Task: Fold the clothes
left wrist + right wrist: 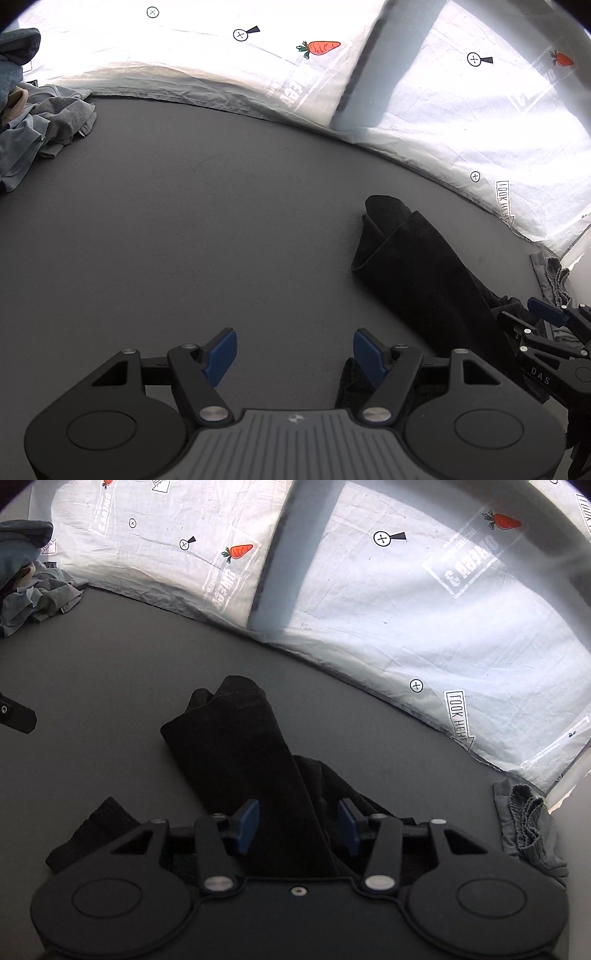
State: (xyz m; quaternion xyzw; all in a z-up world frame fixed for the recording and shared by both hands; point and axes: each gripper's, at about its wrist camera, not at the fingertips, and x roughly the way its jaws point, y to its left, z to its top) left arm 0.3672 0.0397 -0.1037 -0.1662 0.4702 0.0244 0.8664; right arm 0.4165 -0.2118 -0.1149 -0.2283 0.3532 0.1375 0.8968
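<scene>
Lying lengthwise from near to far, the black garment (236, 746) runs between the released right hand-held gripper (299, 825); the released left hand-held gripper (295, 354) sits leftward.

Left wrist view: camera sits just behind the left gripper (294, 354), angled down across the dark grey table (184, 221) toward the white printed sheet (424, 110) at the far edge. Close range.

Right wrist view: camera behind the right gripper (298, 827), also pitched down, directly over the black garment (240, 746), facing the same sheet.

Shared: black garment, sheet with carrot prints, grey clothes pile (33, 590) far left, small grey garment (528, 830) at right. Right gripper enters the left view's lower right corner.
</scene>
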